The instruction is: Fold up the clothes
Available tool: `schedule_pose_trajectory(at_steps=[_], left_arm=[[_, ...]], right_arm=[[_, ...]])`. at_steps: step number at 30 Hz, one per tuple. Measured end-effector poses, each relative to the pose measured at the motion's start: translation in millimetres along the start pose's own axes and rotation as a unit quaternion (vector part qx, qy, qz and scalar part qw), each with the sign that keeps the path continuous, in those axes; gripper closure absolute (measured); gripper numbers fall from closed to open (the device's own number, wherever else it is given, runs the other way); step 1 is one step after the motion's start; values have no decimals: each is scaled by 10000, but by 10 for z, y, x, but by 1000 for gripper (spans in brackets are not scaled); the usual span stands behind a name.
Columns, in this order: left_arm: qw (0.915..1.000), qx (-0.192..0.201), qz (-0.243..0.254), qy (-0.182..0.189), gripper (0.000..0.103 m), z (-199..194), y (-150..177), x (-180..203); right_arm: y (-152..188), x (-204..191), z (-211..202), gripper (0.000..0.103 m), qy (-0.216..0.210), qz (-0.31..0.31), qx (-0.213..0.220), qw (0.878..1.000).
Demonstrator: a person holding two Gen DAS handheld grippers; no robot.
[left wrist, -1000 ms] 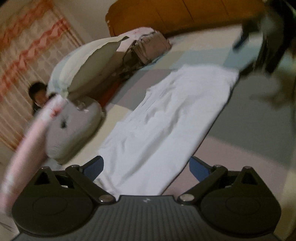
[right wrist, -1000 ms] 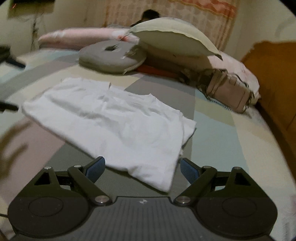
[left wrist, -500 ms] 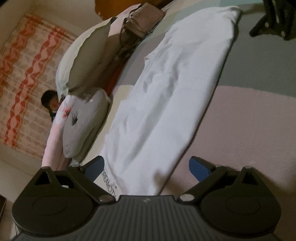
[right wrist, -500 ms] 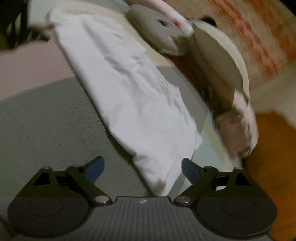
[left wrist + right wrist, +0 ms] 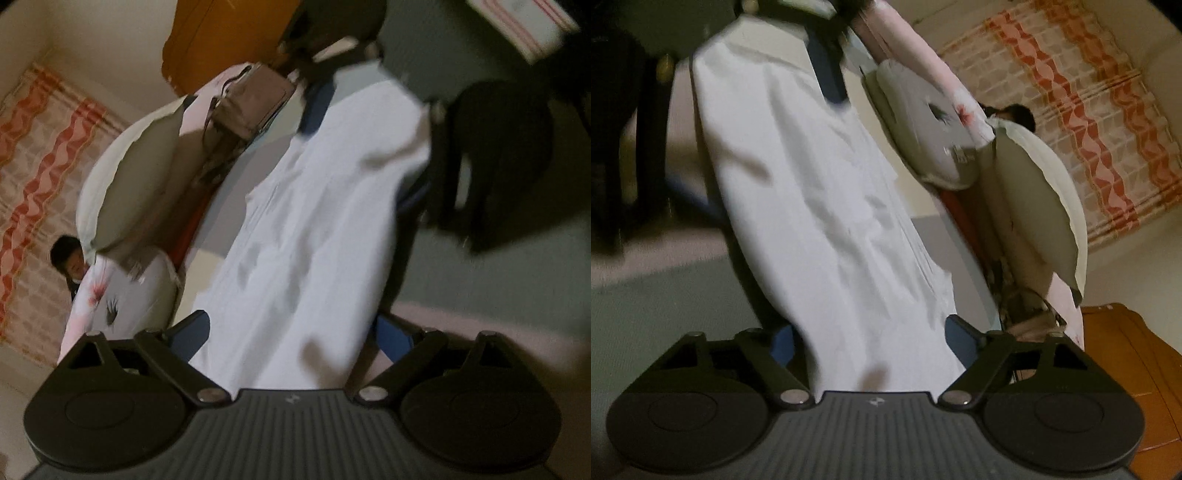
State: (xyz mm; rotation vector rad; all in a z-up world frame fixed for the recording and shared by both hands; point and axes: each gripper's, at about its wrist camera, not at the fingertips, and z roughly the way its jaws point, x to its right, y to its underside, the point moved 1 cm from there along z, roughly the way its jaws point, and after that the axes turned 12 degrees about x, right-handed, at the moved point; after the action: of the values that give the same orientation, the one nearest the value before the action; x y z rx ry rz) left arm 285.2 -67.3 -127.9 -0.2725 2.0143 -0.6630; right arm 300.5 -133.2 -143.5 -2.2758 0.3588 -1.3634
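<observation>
Across the bed [image 5: 498, 280] we see the white garment [image 5: 314, 229] stretched lengthwise, one end between each tool's fingers. Left tool [image 5: 291, 339] and right tool [image 5: 868, 338] both have jaws spread wide, cloth between them, not pinched. Beside the garment lie a pillow [image 5: 1034, 192] and a brown bag [image 5: 251, 99].

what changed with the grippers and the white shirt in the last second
Both grippers closed in on the opposite ends of the folded white shirt: the left gripper and the right gripper now straddle its ends with jaws open, each showing in the other's view. The shirt looks bunched narrower; neither jaw has closed on it yet. The pillow, grey cushion and brown bag stayed put.
</observation>
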Motion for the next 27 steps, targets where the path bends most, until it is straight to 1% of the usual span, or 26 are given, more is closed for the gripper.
schedule_pose_trajectory(at_steps=[1,2,4,6,7,8,11,12,13,14,15,17,18,19,20,22,23,26,27], left_arm=[[10000,44,40,12,9,14,-6,5],[10000,45,81,14,8,20,2,11],[9997,-13,224,-8,8,32,51,-16],[9988,-109,455,-120,8,8,162,-50],[9988,-197,414,-190,8,0,241,-110],[9988,-321,271,-235,7,-10,323,-190],[9952,-732,415,-509,8,-51,542,-307],[9937,-815,549,-547,9,-47,586,-304],[9921,-893,673,-577,13,-43,626,-301],[9926,-905,645,-483,20,-32,612,-288],[9924,-904,720,-413,25,-15,579,-242],[9916,-798,956,-343,39,30,499,-133],[9921,-757,957,-298,45,59,452,-80],[9925,-718,955,-253,55,87,407,-28],[9933,-696,901,-190,66,125,398,-11],[9930,-650,980,-135,77,148,407,66],[9918,-593,1123,-131,77,119,439,94],[9870,-686,1433,-246,74,52,565,66],[9853,-784,1487,-315,75,55,636,23]], right_arm=[[-6,1,10,25,-32,-15,20,10000],[6,10,11,25,-47,-38,7,10000],[63,45,2,25,-66,-82,-79,9999],[169,91,-4,25,-19,-169,-202,9997],[236,120,-7,25,17,-203,-274,9994],[304,155,-11,25,41,-190,-346,9992],[457,261,-22,25,85,-48,-534,9985],[476,275,-19,25,85,-15,-557,9984],[432,244,-2,30,62,-38,-497,9987],[388,213,15,33,38,-61,-437,9990],[345,182,31,36,14,-83,-377,9993],[257,120,65,39,-33,-129,-257,9996],[214,90,82,41,-57,-151,-197,9997],[170,59,99,44,-80,-174,-137,9997],[126,28,115,44,-104,-196,-77,9997],[107,9,128,44,-128,-251,-1,9996],[123,14,124,44,-133,-277,14,9995],[293,52,67,44,-32,-474,-145,9988],[349,64,52,44,13,-523,-205,9984]])
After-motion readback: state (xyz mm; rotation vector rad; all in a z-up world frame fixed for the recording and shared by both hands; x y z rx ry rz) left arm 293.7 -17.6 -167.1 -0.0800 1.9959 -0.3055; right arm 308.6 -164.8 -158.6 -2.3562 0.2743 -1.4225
